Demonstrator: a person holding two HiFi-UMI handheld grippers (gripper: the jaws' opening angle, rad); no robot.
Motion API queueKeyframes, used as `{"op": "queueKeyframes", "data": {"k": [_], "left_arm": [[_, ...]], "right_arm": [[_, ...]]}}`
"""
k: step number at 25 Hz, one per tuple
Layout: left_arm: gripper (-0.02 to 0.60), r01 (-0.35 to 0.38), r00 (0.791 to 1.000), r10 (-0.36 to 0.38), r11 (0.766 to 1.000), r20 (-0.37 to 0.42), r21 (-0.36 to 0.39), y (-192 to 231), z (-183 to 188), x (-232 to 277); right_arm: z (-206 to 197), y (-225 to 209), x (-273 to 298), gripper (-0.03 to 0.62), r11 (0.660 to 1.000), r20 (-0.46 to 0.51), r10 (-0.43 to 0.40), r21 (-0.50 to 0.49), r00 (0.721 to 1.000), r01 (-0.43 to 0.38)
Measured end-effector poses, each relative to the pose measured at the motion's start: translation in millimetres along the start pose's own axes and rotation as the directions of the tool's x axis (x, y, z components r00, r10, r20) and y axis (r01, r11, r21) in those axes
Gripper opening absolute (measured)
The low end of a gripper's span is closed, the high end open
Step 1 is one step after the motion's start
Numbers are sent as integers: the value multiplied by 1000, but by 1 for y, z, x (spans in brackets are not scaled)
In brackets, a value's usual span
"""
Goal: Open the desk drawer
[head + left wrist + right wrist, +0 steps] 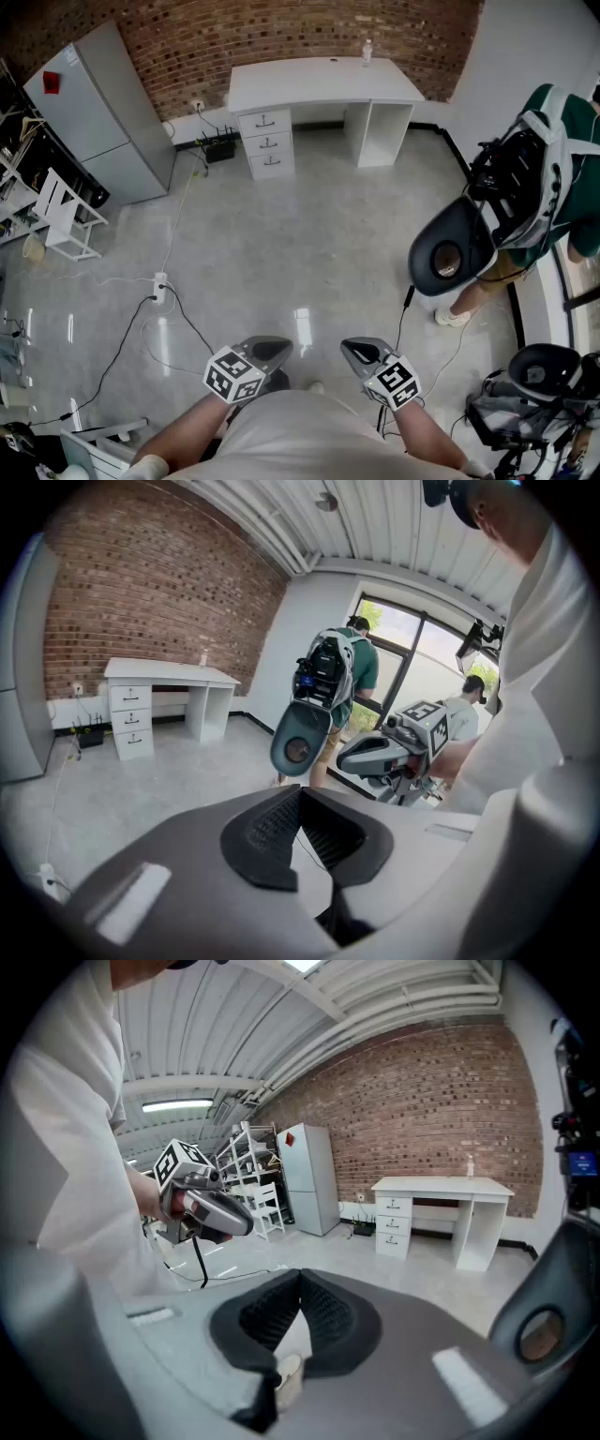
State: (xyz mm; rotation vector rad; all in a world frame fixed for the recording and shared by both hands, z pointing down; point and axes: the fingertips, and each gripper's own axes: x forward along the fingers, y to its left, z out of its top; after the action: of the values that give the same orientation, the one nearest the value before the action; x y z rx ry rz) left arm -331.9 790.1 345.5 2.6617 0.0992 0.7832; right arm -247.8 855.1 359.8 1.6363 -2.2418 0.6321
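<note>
- One white desk (323, 84) against the brick wall (281, 37), far across the grey floor (281, 253) from both grippers.
- Three drawers (265, 142) stacked under the left end of the desk, all three pushed in, one dark handle on each.
- One small bottle (367, 52) upright near the back edge of the desk.
- One tall grey cabinet (103, 112) to the left of the desk.
- Left gripper (277, 348) low in the head view, tilted down toward the floor; fingers (267, 832) pressed together, nothing between them.
- Right gripper (354, 350) just beside it, tilted down the same way; fingers (267, 1316) also closed tip to tip, empty.
- One person (572, 122) standing at the right, well apart from the desk, with one black backpack (506, 178).
- One white power strip (159, 286) on the floor, with dark cables running from it.
</note>
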Motion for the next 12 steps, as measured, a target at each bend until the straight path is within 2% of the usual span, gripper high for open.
{"op": "queueKeyframes", "data": {"k": [3,7,12], "left_arm": [[5,-9,998,11,999,57,-50,-2,-7,-12],[5,-32,994,37,998,99,-53,11,-9,-39],[5,-44,988,55,996,147,-80,46,-1,-66]], "right_arm": [[3,11,8,3,999,-6,28,-35,1000,-28],[26,30,34,3,995,-5,60,-79,998,-60],[58,44,71,3,989,-26,80,-120,996,-82]]}}
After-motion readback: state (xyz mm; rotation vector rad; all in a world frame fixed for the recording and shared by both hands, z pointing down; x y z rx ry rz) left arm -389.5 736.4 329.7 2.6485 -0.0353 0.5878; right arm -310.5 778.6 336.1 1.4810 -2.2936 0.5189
